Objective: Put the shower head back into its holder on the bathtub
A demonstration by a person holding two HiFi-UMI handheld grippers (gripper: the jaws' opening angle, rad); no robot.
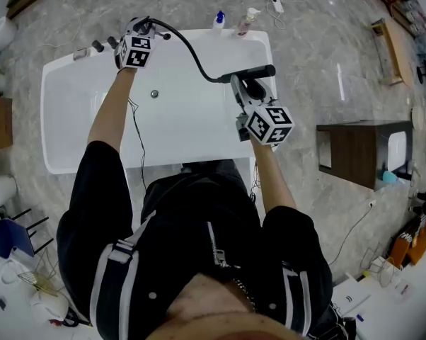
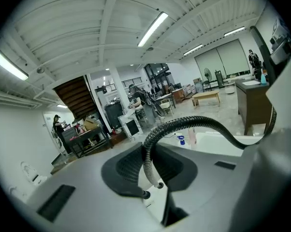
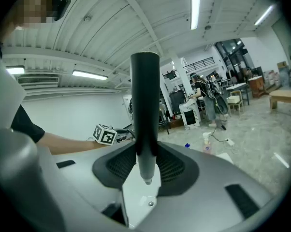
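While the left gripper (image 1: pixel 142 28) at the upper left pinches the black hose (image 1: pixel 187 46), the right gripper (image 1: pixel 244 85) clamps the shower head (image 1: pixel 259 70) over the white bathtub (image 1: pixel 78 119).

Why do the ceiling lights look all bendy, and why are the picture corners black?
Left gripper view: the wide lens curves the ceiling lights and leaves black corners; the hose near the jaws looks sharp. Right gripper view: same curving, and the shower head looms big up close. Head view: the bathtub edges bow outward, with glare on the floor.
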